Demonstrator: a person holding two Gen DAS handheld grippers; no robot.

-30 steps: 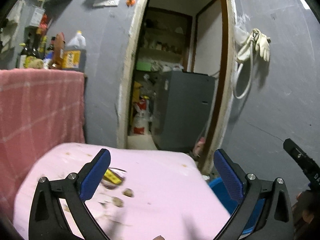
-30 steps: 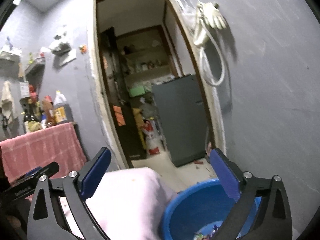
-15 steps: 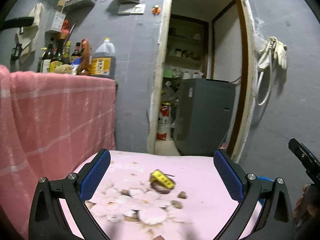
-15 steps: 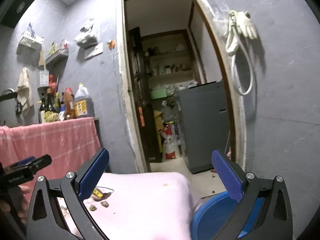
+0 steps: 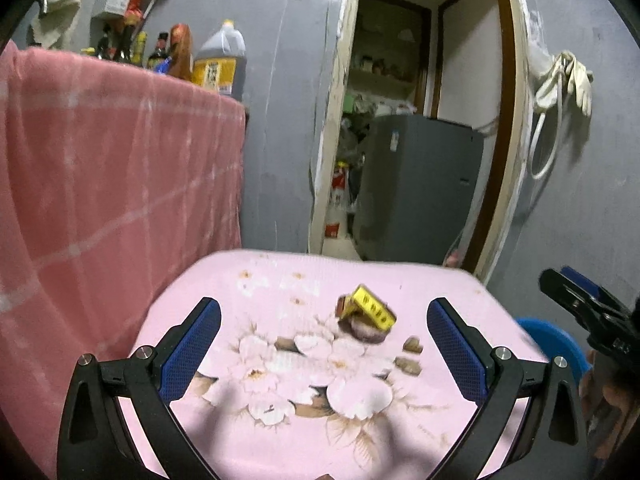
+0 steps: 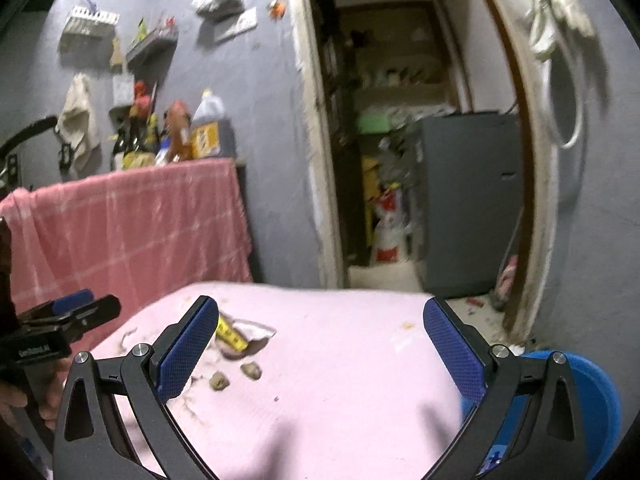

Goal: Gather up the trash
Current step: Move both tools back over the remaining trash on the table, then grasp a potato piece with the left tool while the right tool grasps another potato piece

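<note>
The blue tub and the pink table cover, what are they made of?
The blue tub looks like plastic: smooth, evenly coloured, with a rounded rim. The pink cover looks like printed cloth, matte with flowers, draping softly over the edge, though it could be vinyl.

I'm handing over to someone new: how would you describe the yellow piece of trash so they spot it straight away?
Start at the pink flowered cloth covering the low table in front of the doorway. Near its middle, among the printed blossoms, a small yellow wrapper with dark print lies tilted on a brown lump. It is the only bright yellow item there; the scraps beside it are dull brown crumbs.
</note>
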